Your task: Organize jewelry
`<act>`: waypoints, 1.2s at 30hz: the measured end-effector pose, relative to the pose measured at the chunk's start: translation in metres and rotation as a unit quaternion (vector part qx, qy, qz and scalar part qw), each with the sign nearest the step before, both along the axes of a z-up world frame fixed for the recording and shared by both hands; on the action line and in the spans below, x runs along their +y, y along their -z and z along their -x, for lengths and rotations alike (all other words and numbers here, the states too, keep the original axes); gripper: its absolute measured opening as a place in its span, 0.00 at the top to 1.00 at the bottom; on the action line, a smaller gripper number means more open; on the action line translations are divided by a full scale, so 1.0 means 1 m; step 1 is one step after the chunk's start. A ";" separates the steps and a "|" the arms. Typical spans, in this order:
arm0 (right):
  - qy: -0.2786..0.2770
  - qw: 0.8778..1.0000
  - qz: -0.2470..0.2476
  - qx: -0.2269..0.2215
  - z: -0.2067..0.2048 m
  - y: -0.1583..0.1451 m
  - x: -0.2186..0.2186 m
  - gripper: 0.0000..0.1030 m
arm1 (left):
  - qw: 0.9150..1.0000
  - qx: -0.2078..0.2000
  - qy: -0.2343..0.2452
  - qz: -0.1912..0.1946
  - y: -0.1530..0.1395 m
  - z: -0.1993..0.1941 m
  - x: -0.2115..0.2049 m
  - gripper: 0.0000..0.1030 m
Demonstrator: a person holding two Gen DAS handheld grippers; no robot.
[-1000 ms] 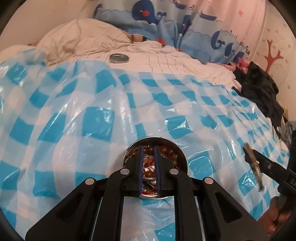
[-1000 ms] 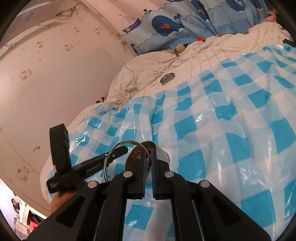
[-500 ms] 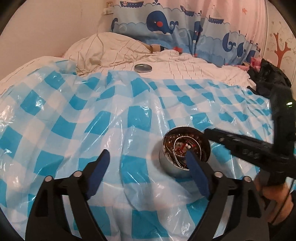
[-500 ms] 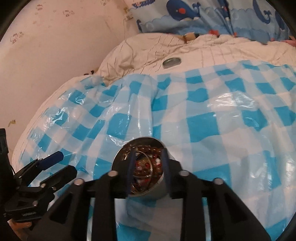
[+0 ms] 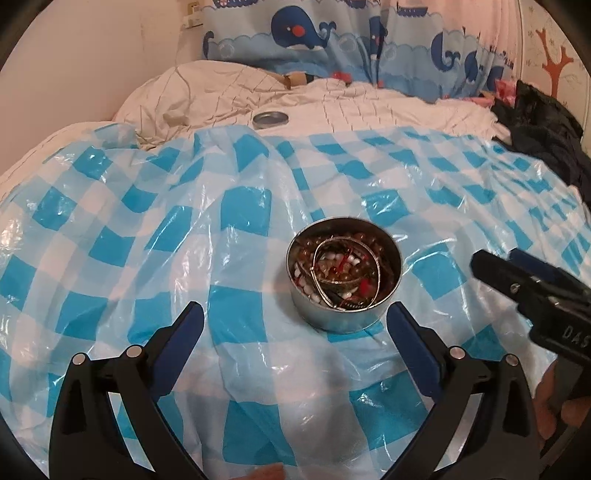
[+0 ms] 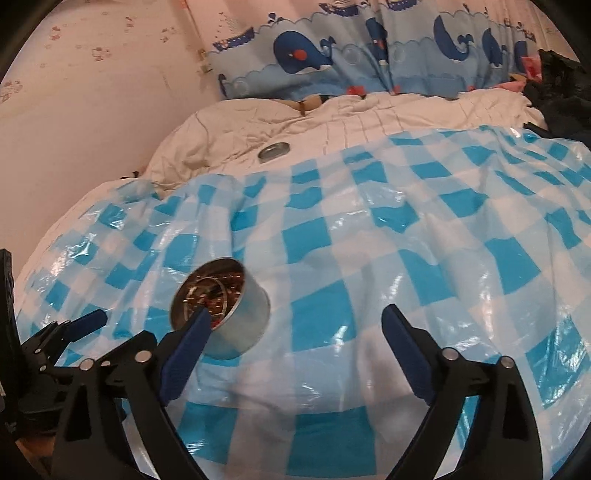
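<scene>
A round metal tin [image 5: 332,317] stands on the blue-checked plastic sheet [image 5: 147,221], holding beaded jewelry and a silver bangle [image 5: 343,273]. My left gripper [image 5: 295,325] hovers just short of the tin. Its jaws are opening wide and nothing is between them. My right gripper [image 6: 297,321] is also opening with nothing between its jaws; the tin [image 6: 240,325] sits left of its gap, partly behind its left finger [image 6: 192,332]. Each gripper shows in the other's view: the right gripper [image 5: 495,260] beside the tin, the left gripper [image 6: 74,326] at the lower left.
The tin's lid [image 5: 270,119] lies far back on the cream quilt [image 5: 351,110]. Whale-print fabric [image 5: 332,33] runs along the wall behind. Dark clothing [image 5: 543,122] is heaped at the right edge of the bed. The sheet is wrinkled and shiny.
Both grippers went from shut to wide open and drew back from the tin. The silver bangle, earlier near the right gripper's tips, now lies in the tin.
</scene>
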State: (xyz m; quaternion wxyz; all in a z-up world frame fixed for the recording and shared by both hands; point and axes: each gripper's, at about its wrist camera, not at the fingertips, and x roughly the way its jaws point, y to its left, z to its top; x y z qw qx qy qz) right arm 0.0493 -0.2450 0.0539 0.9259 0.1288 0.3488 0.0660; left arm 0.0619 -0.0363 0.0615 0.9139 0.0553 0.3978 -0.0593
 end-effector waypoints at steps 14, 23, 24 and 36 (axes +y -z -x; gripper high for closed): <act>-0.007 0.999 0.038 0.017 -0.001 0.012 0.015 0.08 | 1.000 -0.003 -0.010 -0.003 0.000 0.003 0.004 0.08; -0.010 0.999 0.042 0.018 0.000 0.013 0.019 0.08 | 0.999 0.014 -0.015 0.039 0.001 0.002 0.015 0.08; -0.010 0.999 0.041 0.018 0.000 0.013 0.019 0.08 | 0.998 0.000 -0.020 0.053 -0.001 0.007 0.019 0.08; -0.009 0.999 0.043 0.015 0.000 0.013 0.019 0.08 | 0.998 0.019 -0.055 0.022 0.003 0.000 0.031 0.08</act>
